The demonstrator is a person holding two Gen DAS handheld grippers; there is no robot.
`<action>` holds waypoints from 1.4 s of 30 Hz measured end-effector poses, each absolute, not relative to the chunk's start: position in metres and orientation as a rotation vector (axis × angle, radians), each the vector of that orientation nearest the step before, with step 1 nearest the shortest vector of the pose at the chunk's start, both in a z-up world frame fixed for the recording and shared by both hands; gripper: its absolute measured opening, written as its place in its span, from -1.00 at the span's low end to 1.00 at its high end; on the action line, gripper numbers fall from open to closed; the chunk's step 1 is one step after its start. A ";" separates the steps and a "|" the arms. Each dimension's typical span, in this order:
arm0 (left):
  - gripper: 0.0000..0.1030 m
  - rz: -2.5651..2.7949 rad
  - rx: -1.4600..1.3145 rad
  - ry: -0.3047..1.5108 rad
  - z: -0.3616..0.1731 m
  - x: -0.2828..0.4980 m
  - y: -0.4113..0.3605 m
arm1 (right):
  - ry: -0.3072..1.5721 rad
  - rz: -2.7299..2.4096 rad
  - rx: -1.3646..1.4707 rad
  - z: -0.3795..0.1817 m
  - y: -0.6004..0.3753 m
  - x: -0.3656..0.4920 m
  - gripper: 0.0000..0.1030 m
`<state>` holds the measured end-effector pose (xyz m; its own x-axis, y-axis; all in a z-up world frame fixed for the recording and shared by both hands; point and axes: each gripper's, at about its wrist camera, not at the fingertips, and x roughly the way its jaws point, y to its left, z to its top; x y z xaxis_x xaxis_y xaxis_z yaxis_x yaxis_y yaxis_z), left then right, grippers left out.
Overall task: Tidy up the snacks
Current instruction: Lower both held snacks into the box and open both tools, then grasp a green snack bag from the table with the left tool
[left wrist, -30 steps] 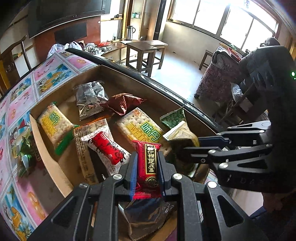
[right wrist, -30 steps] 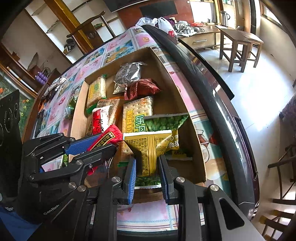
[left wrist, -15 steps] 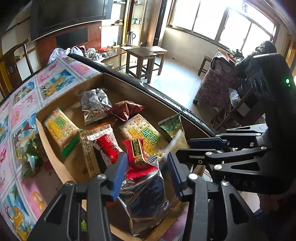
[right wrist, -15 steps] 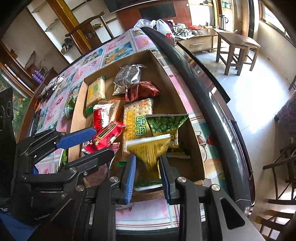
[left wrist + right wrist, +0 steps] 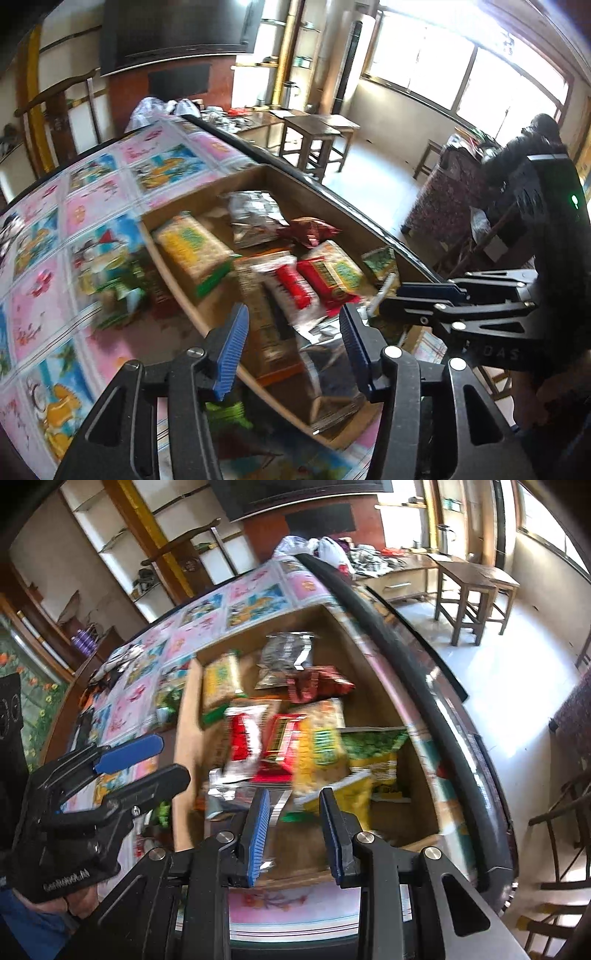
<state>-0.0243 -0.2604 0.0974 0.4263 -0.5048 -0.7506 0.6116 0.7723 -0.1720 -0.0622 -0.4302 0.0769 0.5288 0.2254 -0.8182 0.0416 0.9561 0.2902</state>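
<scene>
A cardboard box (image 5: pixel 173 288) of snack packets stands on the patterned tablecloth. My left gripper (image 5: pixel 293 339) hangs over the box's near end with its jaws opening and nothing between them. The red packet (image 5: pixel 325 273) lies flat on a cracker pack in the box, also the red packet (image 5: pixel 280 738) in the right wrist view. My right gripper (image 5: pixel 295 812) stands open above a silver foil packet (image 5: pixel 240 794). The yellow packet (image 5: pixel 354 794) lies just past its right finger, on a green pea packet (image 5: pixel 373 742). Each gripper shows in the other's view: left gripper (image 5: pixel 171 757), right gripper (image 5: pixel 391 299).
Green packets (image 5: pixel 122 291) lie on the cloth left of the box. The table's dark rim (image 5: pixel 332 195) runs close along the box's right side, with floor, wooden stools (image 5: pixel 317 140) and a chair beyond. A hand (image 5: pixel 74 901) holds the left gripper.
The left gripper let go of the red packet, opened wide and drew back and up. The right gripper's pads parted from the yellow packet, which sank into the box.
</scene>
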 end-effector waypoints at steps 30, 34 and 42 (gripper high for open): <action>0.35 -0.603 0.105 1.080 0.034 -0.022 -0.193 | 1.047 0.227 0.221 0.077 -0.360 -0.068 -0.42; 0.35 -0.610 0.145 1.110 0.023 -0.016 -0.209 | 1.040 0.196 0.242 0.078 -0.376 -0.074 -0.42; 0.25 -0.530 0.192 1.090 0.017 -0.008 -0.218 | 1.039 0.178 0.260 0.077 -0.394 -0.075 -0.42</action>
